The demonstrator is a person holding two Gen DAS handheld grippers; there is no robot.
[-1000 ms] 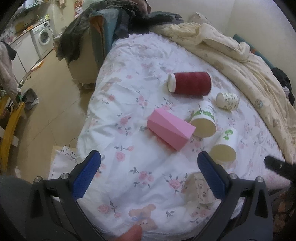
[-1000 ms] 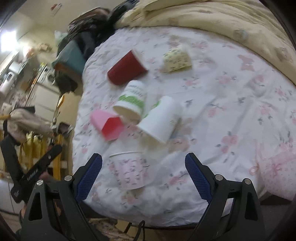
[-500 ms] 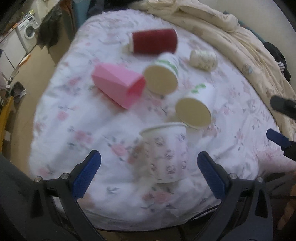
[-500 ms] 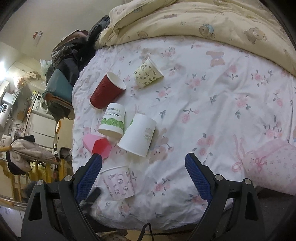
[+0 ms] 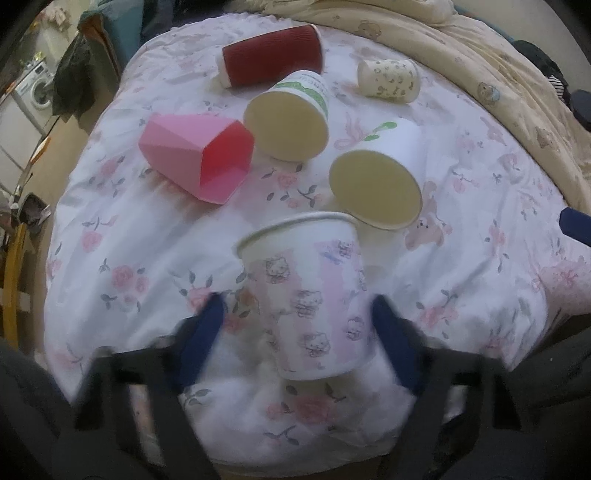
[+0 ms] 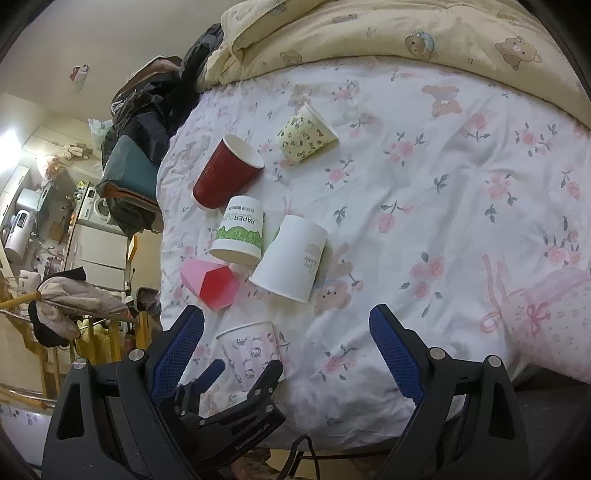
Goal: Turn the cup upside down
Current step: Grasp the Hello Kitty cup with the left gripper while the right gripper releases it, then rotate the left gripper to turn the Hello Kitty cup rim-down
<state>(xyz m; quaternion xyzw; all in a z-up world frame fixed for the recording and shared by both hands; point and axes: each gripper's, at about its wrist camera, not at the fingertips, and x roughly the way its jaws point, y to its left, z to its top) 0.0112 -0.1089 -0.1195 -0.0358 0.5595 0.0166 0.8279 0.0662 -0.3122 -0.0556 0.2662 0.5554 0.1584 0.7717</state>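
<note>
A white paper cup with pink cartoon-cat print (image 5: 314, 291) stands upright, mouth up, at the near edge of the bed; it also shows in the right wrist view (image 6: 253, 350). My left gripper (image 5: 295, 332) is open with its blurred blue pads on either side of the cup's lower half, and a gap shows at the left pad. In the right wrist view the left gripper (image 6: 245, 373) straddles the cup. My right gripper (image 6: 286, 354) is open and empty, held above the bed's edge to the right of the cup.
Several other cups lie on their sides on the floral sheet (image 5: 129, 236): a pink faceted one (image 5: 195, 158), a red one (image 5: 271, 55), two white ones (image 5: 291, 114) (image 5: 376, 177) and a small patterned one (image 5: 389, 79). A beige quilt (image 6: 406, 33) lies behind.
My left gripper has moved forward to the cat-print cup and its fingers have narrowed around it. The right gripper has pulled back and up a little.
</note>
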